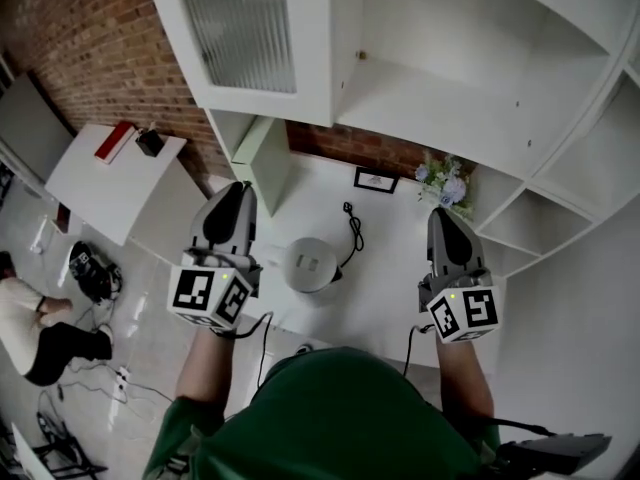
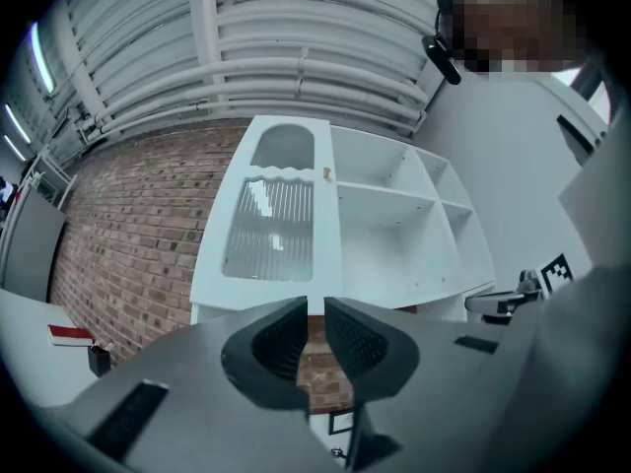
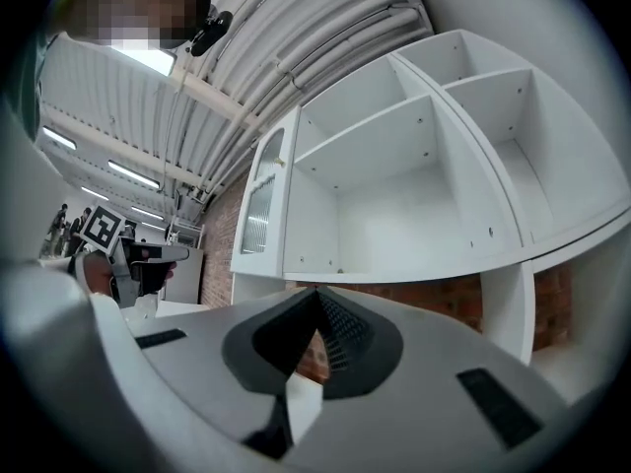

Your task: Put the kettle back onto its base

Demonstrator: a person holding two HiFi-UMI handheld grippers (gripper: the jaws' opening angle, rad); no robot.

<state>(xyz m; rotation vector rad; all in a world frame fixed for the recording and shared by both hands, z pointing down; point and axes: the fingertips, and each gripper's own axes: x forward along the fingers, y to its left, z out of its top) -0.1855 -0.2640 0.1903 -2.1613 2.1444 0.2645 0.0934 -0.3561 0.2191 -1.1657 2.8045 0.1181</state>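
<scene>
In the head view a white round kettle stands on the white counter, seen from straight above. A black cord runs from its right side toward the back wall. What lies under the kettle is hidden. My left gripper hangs in the air left of the kettle, jaws together and holding nothing. My right gripper hangs to the kettle's right, also shut and empty. Both point at the shelves, well above the counter.
A white shelf unit with a ribbed-glass door hangs over the counter against a brick wall. A small flower pot and a picture frame stand at the back. At the left, a white table and a person sitting on the floor.
</scene>
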